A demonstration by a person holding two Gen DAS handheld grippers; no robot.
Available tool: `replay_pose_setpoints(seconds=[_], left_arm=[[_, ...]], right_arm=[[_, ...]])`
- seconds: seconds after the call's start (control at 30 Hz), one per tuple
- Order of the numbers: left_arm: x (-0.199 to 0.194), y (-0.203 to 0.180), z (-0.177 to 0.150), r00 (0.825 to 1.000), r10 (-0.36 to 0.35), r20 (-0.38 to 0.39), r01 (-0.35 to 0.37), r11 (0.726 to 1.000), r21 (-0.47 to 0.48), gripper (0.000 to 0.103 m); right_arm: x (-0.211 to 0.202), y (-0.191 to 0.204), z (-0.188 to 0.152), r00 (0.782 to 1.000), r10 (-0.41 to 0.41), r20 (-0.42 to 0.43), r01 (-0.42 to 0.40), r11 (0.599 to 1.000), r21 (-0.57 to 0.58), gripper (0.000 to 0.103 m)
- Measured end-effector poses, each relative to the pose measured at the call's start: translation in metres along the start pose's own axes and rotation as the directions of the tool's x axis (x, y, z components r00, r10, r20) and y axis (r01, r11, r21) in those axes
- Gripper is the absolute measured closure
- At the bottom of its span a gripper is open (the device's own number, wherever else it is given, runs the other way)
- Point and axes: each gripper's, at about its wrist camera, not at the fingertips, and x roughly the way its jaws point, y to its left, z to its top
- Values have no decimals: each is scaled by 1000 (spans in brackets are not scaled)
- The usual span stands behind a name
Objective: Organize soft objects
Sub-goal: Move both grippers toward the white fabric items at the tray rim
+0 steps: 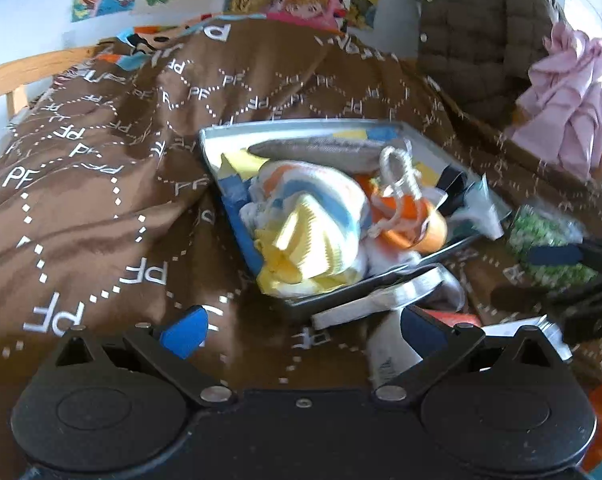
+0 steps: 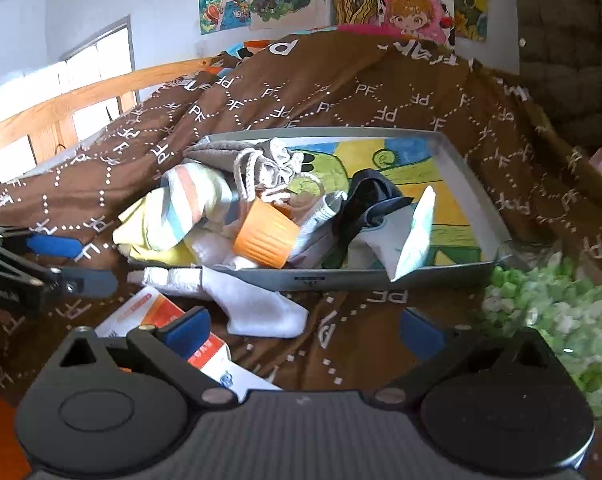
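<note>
A grey metal tray point(image 1: 285, 130) point(image 2: 457, 148) lies on a brown patterned blanket point(image 1: 85, 184) point(image 2: 341, 92). In it are a striped knit cloth point(image 1: 313, 220) point(image 2: 189, 200), an orange ribbed cup point(image 1: 417, 228) point(image 2: 265, 236), a grey drawstring pouch point(image 1: 313, 150) point(image 2: 261, 164), a dark cloth point(image 2: 369, 196) and a white packet point(image 2: 415, 232). A white sock point(image 2: 257, 304) lies in front of the tray. My left gripper point(image 1: 301, 330) is open and empty before the tray; it also shows in the right wrist view point(image 2: 75, 266). My right gripper point(image 2: 305, 332) is open and empty.
A bag of green and white bits point(image 2: 561, 312) point(image 1: 549, 236) lies right of the tray. An orange and white box point(image 2: 169, 320) sits near my fingers. A wooden bed rail point(image 2: 81, 92), a quilted jacket point(image 1: 481, 32) and a pink cloth point(image 1: 573, 96) border the bed.
</note>
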Motion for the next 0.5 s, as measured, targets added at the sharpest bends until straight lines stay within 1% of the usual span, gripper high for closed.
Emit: replay_pose_setpoints(seconds=[0.1, 0.17, 0.27, 0.37, 0.4, 0.43, 0.5], left_arm=[[10, 9, 0, 999, -32, -39, 33, 999, 40, 4], [13, 10, -1, 996, -58, -62, 64, 993, 103, 6], [18, 6, -3, 993, -88, -84, 104, 973, 205, 9], [22, 3, -3, 990, -108, -93, 129, 960, 249, 11], [24, 2, -2, 988, -116, -100, 138, 956, 260, 15], [24, 0, -2, 987, -126, -103, 150, 950, 273, 22], [25, -2, -3, 981, -151, -121, 181, 939, 292, 32]], right_arm=[[6, 2, 1, 1000, 22, -2, -22, 1000, -20, 4], [10, 5, 1, 999, 32, -10, -32, 998, -47, 6], [18, 7, 0, 999, 36, -28, -38, 997, -69, 10], [23, 6, 0, 999, 33, -26, -35, 997, -75, 11], [24, 5, 0, 999, 32, -24, -33, 997, -76, 12], [25, 5, 1, 999, 28, -24, -30, 996, -82, 13], [26, 5, 2, 999, 19, -25, -22, 995, -99, 15]])
